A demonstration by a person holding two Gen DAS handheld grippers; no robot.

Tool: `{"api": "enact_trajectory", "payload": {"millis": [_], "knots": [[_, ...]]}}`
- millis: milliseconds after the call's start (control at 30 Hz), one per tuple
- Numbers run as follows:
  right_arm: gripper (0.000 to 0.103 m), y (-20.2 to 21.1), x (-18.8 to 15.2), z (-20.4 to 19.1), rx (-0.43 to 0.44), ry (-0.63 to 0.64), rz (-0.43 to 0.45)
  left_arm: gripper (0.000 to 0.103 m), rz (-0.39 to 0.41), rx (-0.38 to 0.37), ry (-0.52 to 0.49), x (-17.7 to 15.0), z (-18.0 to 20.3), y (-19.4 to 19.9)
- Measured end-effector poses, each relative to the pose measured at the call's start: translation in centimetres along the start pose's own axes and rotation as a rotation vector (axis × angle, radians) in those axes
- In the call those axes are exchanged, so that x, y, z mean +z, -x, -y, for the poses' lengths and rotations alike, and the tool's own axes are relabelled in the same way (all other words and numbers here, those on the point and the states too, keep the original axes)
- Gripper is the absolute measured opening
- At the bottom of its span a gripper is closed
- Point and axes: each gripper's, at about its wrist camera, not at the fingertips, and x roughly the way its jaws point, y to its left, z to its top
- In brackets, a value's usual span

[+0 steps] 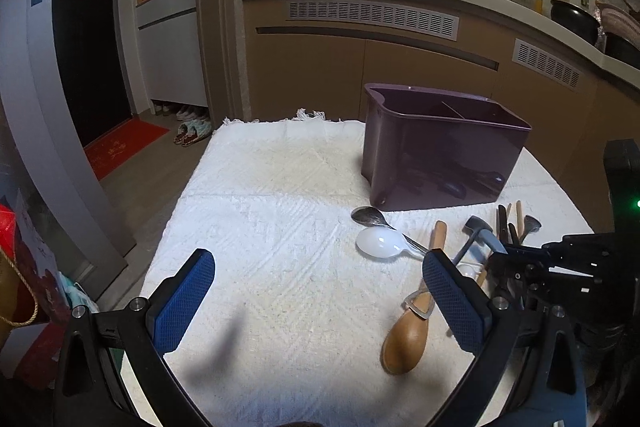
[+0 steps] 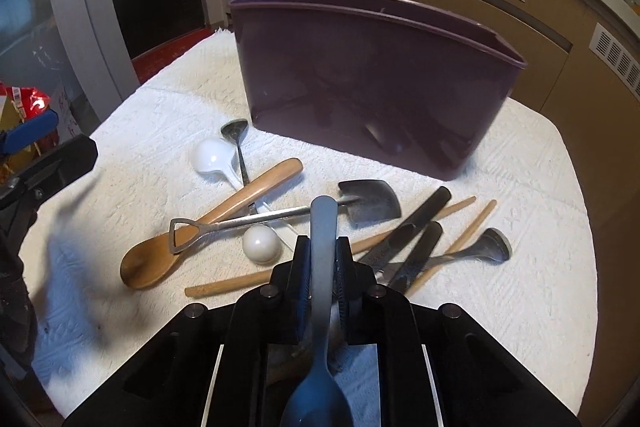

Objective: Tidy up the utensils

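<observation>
Item: blue spoon (image 2: 322, 259). Position: clamped between the fingers of the right gripper (image 2: 322, 255), handle pointing far toward the purple bin (image 2: 372, 83), bowl tucked back near the camera under the gripper body. Long axis: runs along the line of the fingers, so the handle end leads any move toward the bin.

Right fingers: together on the spoon's handle, pads pressing both flat sides.

Left gripper (image 1: 320, 301): fingers wide apart, nothing between them, hanging over the bare white cloth (image 1: 260, 227) on the counter, left of the pile. The right hand is the nearer one to the bin and already has the load.

Bin: stands upright at the far side of the cloth, just beyond the pile; a divider shows inside in the left view.

Remaining pile, near side of the bin: wooden spoon (image 2: 208, 227) lying diagonally; small metal shovel (image 2: 280, 215) across it; white spoon (image 2: 214, 157); dark metal spoon (image 2: 236, 135); white ball-shaped piece (image 2: 262, 243); dark handles (image 2: 416, 231); wooden sticks (image 2: 460, 239).

Hard to make out: whether the blue spoon is clear of the cloth; what the bin's compartments hold; the dark handles' ends, cut off behind the gripper body.
</observation>
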Motion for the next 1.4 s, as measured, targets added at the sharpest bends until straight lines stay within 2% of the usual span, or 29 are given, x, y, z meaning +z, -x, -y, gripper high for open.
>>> {"api": "enact_trajectory", "payload": {"millis": [133,200,300,433,500,533,567,633,733,800,933,1167,1400], "knots": [[0.013,1.7,-0.4,2.5,0.008,-0.073,0.024,0.103,-0.012,-0.105,-0.055,0.1,1.9,0.5],[0.013,2.6,-0.7,4.0,-0.002,-0.113,0.041,0.103,-0.010,-0.158,-0.112,0.1,3.4,0.9],[0.013,3.8,-1.4,5.8,-0.032,-0.149,0.068,0.102,-0.014,-0.199,-0.212,0.3,5.8,1.0],[0.013,5.0,-2.6,7.8,-0.043,-0.193,0.085,0.100,-0.061,-0.263,-0.277,0.9,7.9,-0.2],[0.013,5.2,-3.3,8.4,-0.044,-0.204,0.087,0.098,-0.089,-0.326,-0.305,1.6,9.0,-1.1],[0.013,5.2,-3.6,8.7,-0.040,-0.211,0.087,0.095,-0.104,-0.352,-0.329,1.9,9.7,-1.6],[0.013,5.0,-3.8,8.8,-0.035,-0.218,0.085,0.086,-0.117,-0.366,-0.364,2.2,10.6,-2.2],[0.013,4.7,-4.4,9.3,-0.022,-0.236,0.081,0.073,-0.155,-0.370,-0.450,2.7,12.4,-3.7],[0.013,4.3,-5.0,10.0,-0.006,-0.268,0.076,0.066,-0.228,-0.392,-0.542,3.2,14.3,-6.2],[0.013,4.4,-5.3,10.4,-0.001,-0.278,0.081,0.059,-0.258,-0.371,-0.585,3.4,15.2,-7.6],[0.013,4.5,-5.7,10.9,0.008,-0.284,0.097,0.036,-0.309,-0.349,-0.647,3.3,16.5,-9.8],[0.013,4.0,-6.1,11.5,0.040,-0.303,0.101,0.035,-0.379,-0.331,-0.655,3.5,17.6,-12.8],[0.013,3.6,-6.0,11.7,0.062,-0.300,0.085,0.036,-0.460,-0.377,-0.641,4.2,17.8,-14.4]]}}
